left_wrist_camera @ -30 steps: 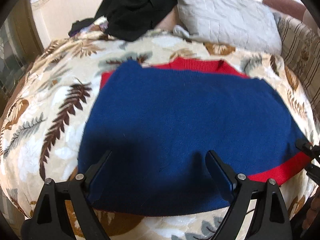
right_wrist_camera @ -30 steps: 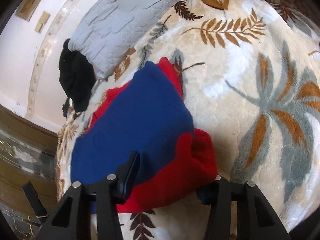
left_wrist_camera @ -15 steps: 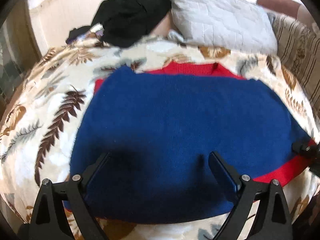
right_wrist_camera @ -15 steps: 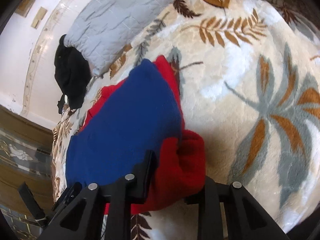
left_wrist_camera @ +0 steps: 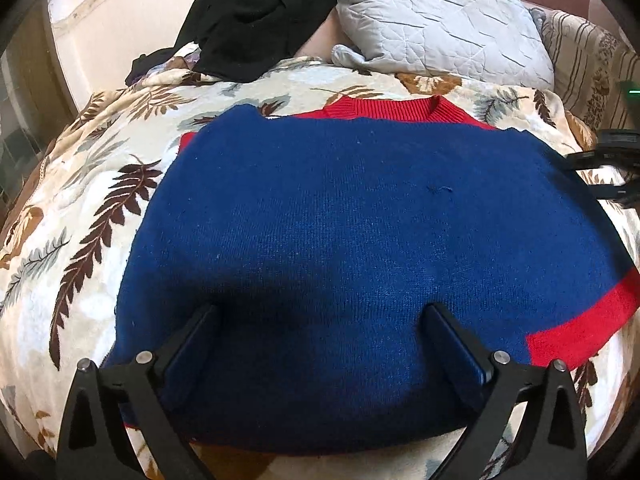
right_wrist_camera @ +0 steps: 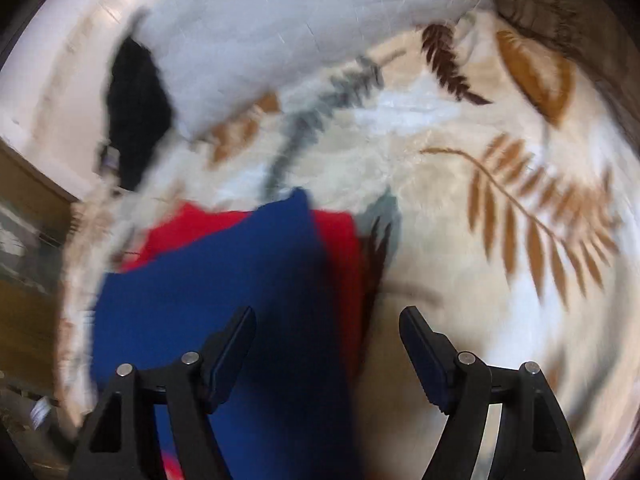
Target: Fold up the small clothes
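Right view blurred — sweater [right_wrist_camera: 224, 300] smeared

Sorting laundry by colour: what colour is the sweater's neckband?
Red neckband on the sweater; clearest from the left wrist.

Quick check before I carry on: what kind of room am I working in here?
Most likely a bedroom: the sweater lies on a leaf-print blanket spread over a bed, with a grey quilted pillow and a heap of black clothes by the wall.

A grey quilted pillow [left_wrist_camera: 436, 20] and black clothing [left_wrist_camera: 256, 16] top the leaf-print blanket [left_wrist_camera: 80, 208]
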